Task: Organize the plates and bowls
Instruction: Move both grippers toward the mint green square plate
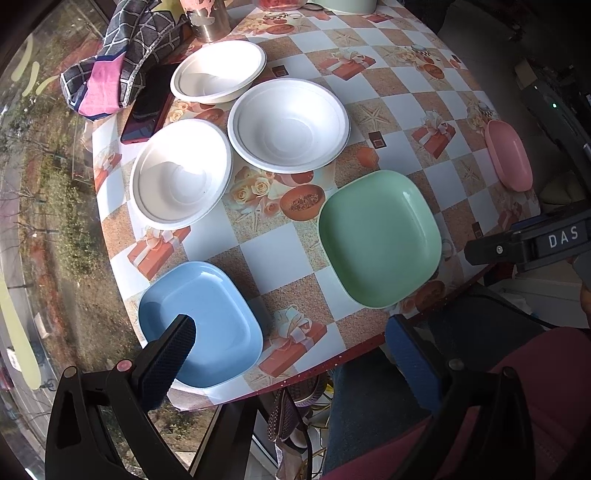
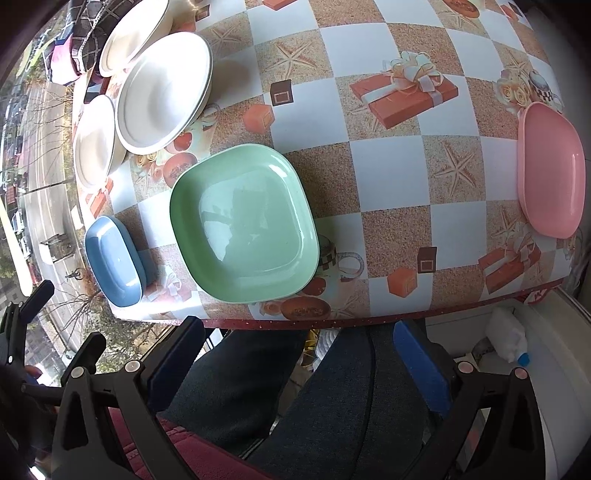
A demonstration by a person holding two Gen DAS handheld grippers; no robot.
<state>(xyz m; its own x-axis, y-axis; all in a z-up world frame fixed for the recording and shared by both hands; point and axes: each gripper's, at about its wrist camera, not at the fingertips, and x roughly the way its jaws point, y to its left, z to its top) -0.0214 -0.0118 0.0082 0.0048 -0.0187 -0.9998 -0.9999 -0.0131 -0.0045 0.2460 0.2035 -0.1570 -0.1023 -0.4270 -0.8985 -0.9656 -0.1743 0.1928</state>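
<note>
Three white bowls (image 1: 288,125) (image 1: 181,171) (image 1: 218,70) sit apart at the table's far left. A green square plate (image 1: 380,238) (image 2: 243,223) lies near the front edge, a blue plate (image 1: 201,325) (image 2: 114,258) at the front left corner, and a pink plate (image 1: 509,160) (image 2: 550,170) at the right edge. My left gripper (image 1: 290,325) hangs open above the front edge, its left finger (image 1: 170,362) over the blue plate. My right gripper (image 2: 297,326) is open short of the table edge, in front of the green plate. Neither holds anything.
The tablecloth (image 1: 280,258) is checkered with gift-box prints. A dark red phone (image 1: 147,107), a patterned cloth (image 1: 118,62) and a metal cup (image 1: 210,22) crowd the far left corner. A window borders the left side. A person's jeans-clad legs (image 2: 332,406) are below the front edge.
</note>
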